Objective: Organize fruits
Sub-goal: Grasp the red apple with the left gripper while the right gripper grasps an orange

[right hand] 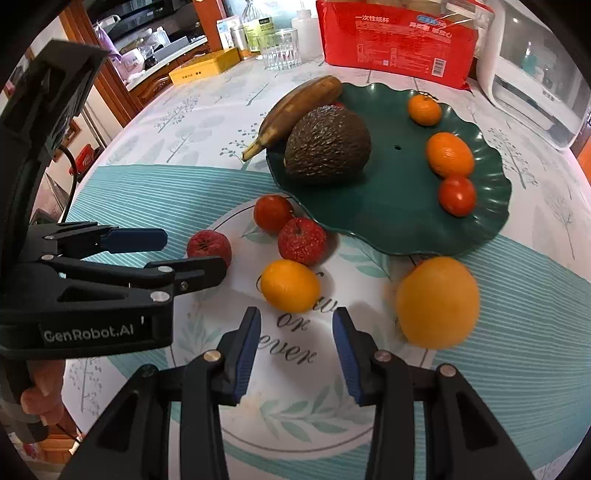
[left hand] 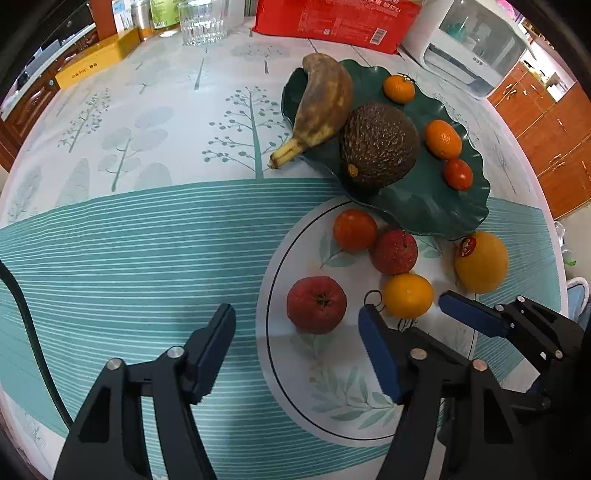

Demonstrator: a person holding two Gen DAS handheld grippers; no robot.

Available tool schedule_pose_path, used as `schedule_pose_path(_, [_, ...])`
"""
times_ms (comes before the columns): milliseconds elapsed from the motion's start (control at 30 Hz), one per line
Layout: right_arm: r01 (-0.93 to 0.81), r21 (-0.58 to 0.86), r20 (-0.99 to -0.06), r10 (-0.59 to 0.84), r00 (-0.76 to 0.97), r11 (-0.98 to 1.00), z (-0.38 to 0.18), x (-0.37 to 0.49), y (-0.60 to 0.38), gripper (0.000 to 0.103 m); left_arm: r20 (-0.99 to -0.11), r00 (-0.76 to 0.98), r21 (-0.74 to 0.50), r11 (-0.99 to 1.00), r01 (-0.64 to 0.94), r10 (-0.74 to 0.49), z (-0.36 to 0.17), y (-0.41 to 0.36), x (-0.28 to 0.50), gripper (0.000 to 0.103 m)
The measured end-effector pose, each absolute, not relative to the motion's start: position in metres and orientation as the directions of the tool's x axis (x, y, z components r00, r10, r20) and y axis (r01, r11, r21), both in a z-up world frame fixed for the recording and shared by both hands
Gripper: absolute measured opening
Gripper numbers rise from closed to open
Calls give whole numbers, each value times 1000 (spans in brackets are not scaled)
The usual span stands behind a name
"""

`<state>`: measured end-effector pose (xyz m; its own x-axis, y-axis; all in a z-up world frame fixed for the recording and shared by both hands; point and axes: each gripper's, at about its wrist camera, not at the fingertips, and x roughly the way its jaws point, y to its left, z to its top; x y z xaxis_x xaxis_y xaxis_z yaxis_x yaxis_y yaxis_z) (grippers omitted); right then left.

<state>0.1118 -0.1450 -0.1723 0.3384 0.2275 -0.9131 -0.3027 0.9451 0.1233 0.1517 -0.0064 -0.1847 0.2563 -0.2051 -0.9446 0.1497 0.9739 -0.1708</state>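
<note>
A dark green leaf-shaped plate [left hand: 436,206] [right hand: 388,221] holds a brown banana [left hand: 325,107], an avocado [left hand: 378,144] [right hand: 327,144], two mandarins [left hand: 443,138] and a small tomato [left hand: 458,173]. On the tablecloth in front lie a tomato [left hand: 354,229], two red apples [left hand: 317,304] [left hand: 394,251], a small orange [left hand: 408,294] [right hand: 290,285] and a large orange [left hand: 482,261] [right hand: 437,302]. My left gripper [left hand: 297,350] is open and empty, near the front apple. My right gripper [right hand: 295,354] is open and empty, just short of the small orange; it also shows in the left wrist view [left hand: 476,314].
At the table's back stand a red package [left hand: 336,18], a glass [left hand: 203,22], a yellow box [left hand: 96,59] and a white appliance [left hand: 469,48]. Wooden cabinets [left hand: 554,129] lie beyond the right edge. A black cable [left hand: 22,306] runs along the left.
</note>
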Motion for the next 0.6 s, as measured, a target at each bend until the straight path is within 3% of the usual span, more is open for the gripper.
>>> schedule_pose_path(367, [-300,112,-917,215,336,947,-181,125,-136,41,-943,235,-195,963,184,-236,-192,-9,154,44])
schedule_pose_path(467, [-302,102,-916,207,342,948,-182,126,-133,41,-939,233,-209,959,193,-252,-192,-12,156,34])
schedule_pose_path(600, [-306,82,-916,192,351,949,-181,125,-131,37,-938,243,-201,959,200,-247,-192,-19,158,32])
